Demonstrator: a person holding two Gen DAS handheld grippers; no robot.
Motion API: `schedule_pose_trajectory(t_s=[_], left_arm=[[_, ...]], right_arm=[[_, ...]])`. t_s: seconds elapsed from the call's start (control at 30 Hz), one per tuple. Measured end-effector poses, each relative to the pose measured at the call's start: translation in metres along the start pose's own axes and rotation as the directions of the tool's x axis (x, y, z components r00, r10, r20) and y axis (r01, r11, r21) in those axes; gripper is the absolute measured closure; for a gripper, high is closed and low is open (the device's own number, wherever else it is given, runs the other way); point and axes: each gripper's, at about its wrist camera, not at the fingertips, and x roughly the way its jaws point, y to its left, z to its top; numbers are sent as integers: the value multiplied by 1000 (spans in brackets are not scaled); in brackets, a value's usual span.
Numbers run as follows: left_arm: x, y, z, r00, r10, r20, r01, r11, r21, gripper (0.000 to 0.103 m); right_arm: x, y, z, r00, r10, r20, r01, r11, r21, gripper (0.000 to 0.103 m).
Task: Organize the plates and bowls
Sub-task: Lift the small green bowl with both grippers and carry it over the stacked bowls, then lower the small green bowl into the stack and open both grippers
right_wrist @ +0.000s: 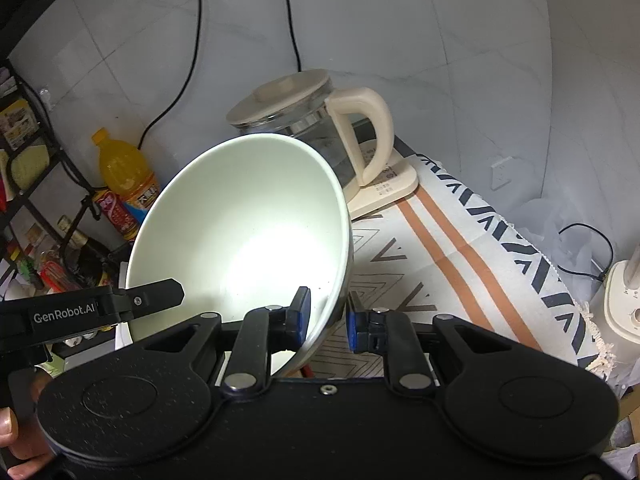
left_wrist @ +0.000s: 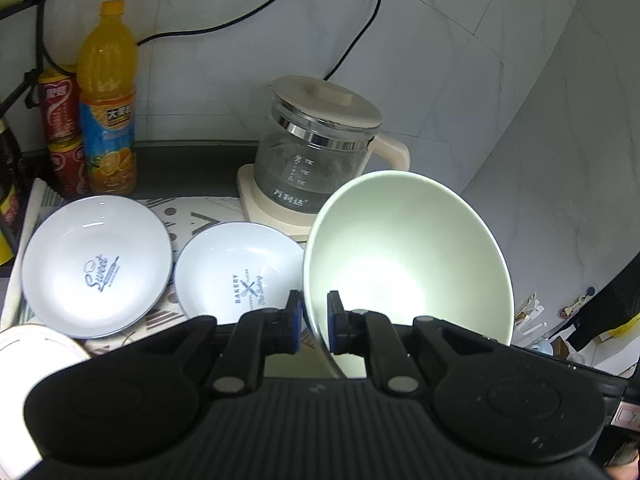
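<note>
Between both grippers' pads, pale green bowl held tilted, rim pinched

A glass kettle with a cream lid and handle stood on its cream base at the far side of the counter, against the pale tiled wall. Black cables hung down the wall behind it. To the far left stood an orange juice bottle, with two red cans stacked just beside it on its left. A patterned cloth with orange stripes and dark chevrons covered the counter. At the far right edge, well apart from the kettle, stood a small cream appliance with a black cord.
</note>
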Motion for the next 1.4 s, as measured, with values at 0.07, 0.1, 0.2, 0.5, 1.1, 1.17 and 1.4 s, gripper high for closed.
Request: schedule_pose_trajectory(t_s=[0.07,0.1,0.2,0.5,1.1,1.17,1.4], left_arm=[[-5,1,-2,1000,11,3,-11,1000,4,93],[-8,2,-4,1000,17,2,-17,1000,3,93],[-13,7,-8,999,32,-12,-32,999,-5,93],[-21,19,-23,996,72,-59,-73,997,-15,93],[-10,38,-53,983,77,-169,-89,994,-64,90],[-6,41,-57,979,77,-186,-92,993,-74,90],[5,53,-62,972,85,-219,-110,988,-107,89]], right_arm=[[-2,3,-2,1000,9,-1,-9,1000,-6,85],[-3,5,-3,1000,15,-2,-15,1000,-8,84],[-5,11,-7,1000,24,-4,-24,1000,-19,84],[-4,25,-18,999,39,-27,-40,998,-51,84],[11,29,-45,987,18,-158,-29,997,-74,83],[15,30,-48,984,10,-175,-25,996,-81,82],[27,35,-53,974,-2,-225,-21,995,-101,81]])
